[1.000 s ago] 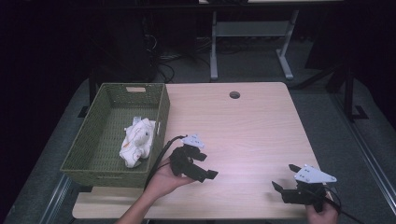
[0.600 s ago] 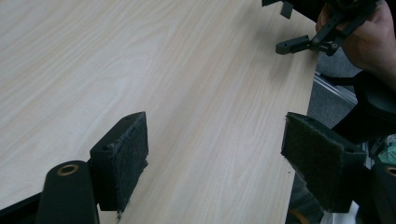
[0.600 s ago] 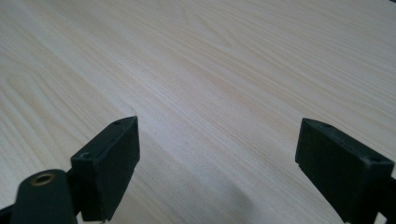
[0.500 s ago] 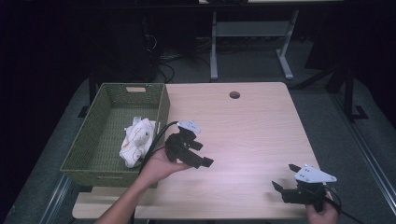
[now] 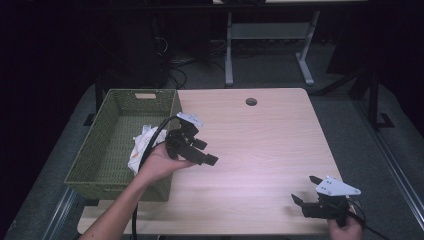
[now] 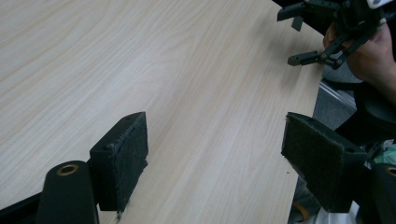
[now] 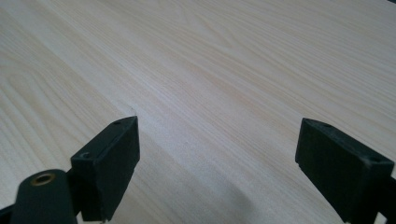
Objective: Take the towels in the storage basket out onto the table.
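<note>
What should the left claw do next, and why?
Probably swing left and dip into the green basket toward the white cloth. The left claw hangs open and empty just right of the basket's rim, its pads spread over bare table. The cloth is the nearest thing to grab, and the right claw is far off at the table's near edge.

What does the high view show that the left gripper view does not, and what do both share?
High view alone: a green basket holding a white cloth, and the left hand-held gripper seen whole. Left gripper view alone: that gripper's open pads close up. Both share the wooden table and the right hand-held gripper.
</note>
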A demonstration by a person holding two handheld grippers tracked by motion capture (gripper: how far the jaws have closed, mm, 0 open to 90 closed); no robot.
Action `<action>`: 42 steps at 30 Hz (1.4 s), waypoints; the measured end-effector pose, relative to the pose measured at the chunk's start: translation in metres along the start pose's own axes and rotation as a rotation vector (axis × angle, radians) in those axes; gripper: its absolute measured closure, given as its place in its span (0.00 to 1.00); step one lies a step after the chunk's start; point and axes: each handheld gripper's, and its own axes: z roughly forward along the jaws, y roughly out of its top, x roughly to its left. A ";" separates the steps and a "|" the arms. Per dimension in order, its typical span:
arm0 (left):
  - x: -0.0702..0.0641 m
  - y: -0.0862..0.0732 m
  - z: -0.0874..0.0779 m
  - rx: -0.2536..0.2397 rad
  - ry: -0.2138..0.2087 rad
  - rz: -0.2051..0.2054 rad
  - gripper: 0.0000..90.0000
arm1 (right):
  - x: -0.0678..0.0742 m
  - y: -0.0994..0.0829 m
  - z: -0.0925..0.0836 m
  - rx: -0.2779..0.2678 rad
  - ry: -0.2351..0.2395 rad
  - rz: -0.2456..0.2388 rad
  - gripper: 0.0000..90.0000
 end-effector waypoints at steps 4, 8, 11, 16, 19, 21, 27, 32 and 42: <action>0.008 0.000 -0.012 -0.009 0.003 -0.018 0.25 | 0.000 0.000 0.000 0.002 0.003 -0.001 0.15; 0.015 -0.001 -0.023 -0.011 0.008 -0.030 0.25 | 0.000 0.000 0.000 0.000 0.004 -0.006 0.15; 0.021 -0.004 -0.030 -0.020 0.007 -0.047 0.25 | 0.000 0.000 0.000 0.000 0.006 -0.008 0.15; 0.033 -0.012 -0.044 -0.023 0.019 -0.078 0.25 | 0.000 0.000 0.000 0.002 0.006 -0.010 0.15; 0.041 -0.018 -0.055 -0.038 0.032 -0.105 0.26 | 0.000 0.000 0.000 0.002 0.005 -0.013 0.15; 0.048 -0.022 -0.062 -0.044 0.042 -0.126 0.26 | 0.000 0.000 0.000 0.003 0.005 -0.012 0.15; 0.067 -0.038 -0.083 -0.064 0.075 -0.193 0.26 | 0.000 0.000 0.000 0.003 0.005 -0.013 0.15; 0.082 -0.051 -0.096 -0.082 0.097 -0.247 0.26 | 0.000 0.000 0.000 0.007 0.006 -0.011 0.15; 0.103 -0.071 -0.103 -0.063 0.174 -0.313 0.26 | 0.000 0.000 0.000 0.006 0.006 -0.013 0.15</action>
